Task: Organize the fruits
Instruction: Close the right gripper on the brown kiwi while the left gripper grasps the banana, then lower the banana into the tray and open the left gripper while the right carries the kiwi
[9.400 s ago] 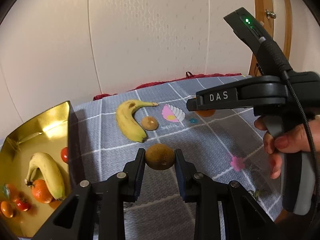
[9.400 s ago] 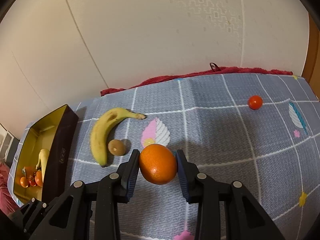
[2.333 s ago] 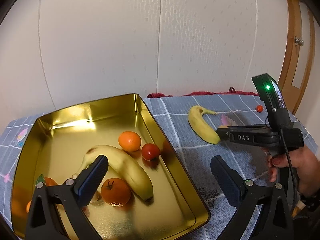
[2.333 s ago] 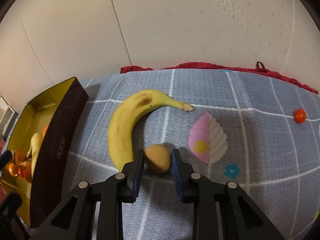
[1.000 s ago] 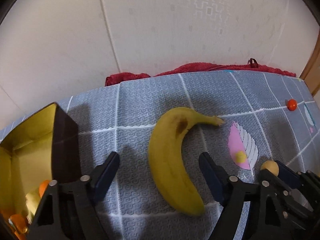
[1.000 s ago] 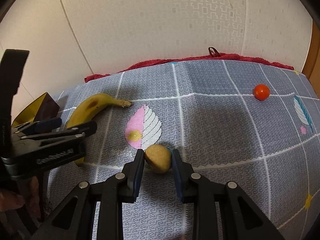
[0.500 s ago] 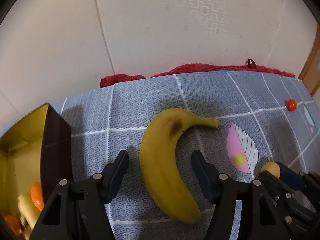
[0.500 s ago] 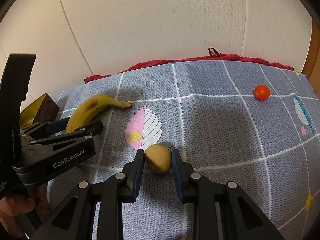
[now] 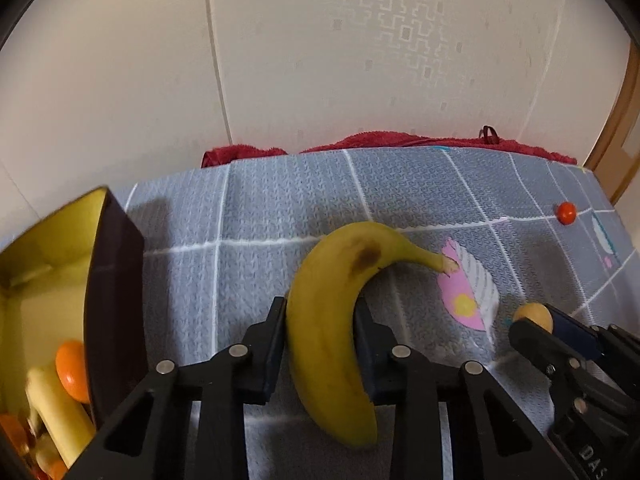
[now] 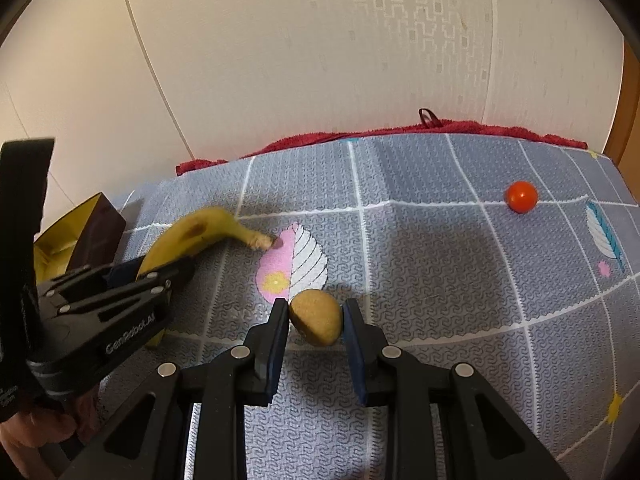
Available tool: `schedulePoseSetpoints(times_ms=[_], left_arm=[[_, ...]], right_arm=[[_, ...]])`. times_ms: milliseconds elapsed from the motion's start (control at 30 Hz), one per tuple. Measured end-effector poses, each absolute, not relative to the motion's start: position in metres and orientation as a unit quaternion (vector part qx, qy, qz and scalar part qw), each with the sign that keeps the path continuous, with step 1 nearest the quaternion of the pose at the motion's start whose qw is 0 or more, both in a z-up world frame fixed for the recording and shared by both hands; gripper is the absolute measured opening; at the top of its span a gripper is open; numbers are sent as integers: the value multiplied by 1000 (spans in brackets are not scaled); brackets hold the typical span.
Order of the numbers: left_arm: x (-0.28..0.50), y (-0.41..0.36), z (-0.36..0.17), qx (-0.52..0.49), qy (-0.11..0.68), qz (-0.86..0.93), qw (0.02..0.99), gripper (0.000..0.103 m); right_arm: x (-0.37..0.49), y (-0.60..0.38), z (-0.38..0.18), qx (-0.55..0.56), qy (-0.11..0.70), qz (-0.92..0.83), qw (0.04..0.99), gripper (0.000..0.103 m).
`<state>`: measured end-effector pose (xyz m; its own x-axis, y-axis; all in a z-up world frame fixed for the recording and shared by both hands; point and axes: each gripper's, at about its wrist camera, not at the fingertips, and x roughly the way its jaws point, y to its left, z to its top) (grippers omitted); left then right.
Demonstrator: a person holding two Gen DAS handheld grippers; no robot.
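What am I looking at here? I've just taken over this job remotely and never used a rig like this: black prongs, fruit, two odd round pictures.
Each round picture comes from a camera on a handheld claw, looking along its two fingers. The left claw is closed on a banana; the right claw grips a small brown fruit, perhaps a kiwi. Both fruits are over a grey patterned mat. A red cherry tomato remains far right. The gold tray on the left holds sorted fruit.

Dim warm indoor light; soft shadows on mat (image 10: 420, 248); fisheye edges vignetted.
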<state>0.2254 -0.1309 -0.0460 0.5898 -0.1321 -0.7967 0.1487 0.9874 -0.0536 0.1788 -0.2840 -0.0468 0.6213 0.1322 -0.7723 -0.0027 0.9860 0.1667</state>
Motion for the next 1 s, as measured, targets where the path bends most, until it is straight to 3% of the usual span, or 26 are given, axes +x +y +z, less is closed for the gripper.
schedulePoseSetpoints(times_ms=[1000], left_arm=[[162, -74, 11, -50, 371, -87, 923, 32]], right_arm=[[167, -252, -14, 75, 397, 68, 912, 28]])
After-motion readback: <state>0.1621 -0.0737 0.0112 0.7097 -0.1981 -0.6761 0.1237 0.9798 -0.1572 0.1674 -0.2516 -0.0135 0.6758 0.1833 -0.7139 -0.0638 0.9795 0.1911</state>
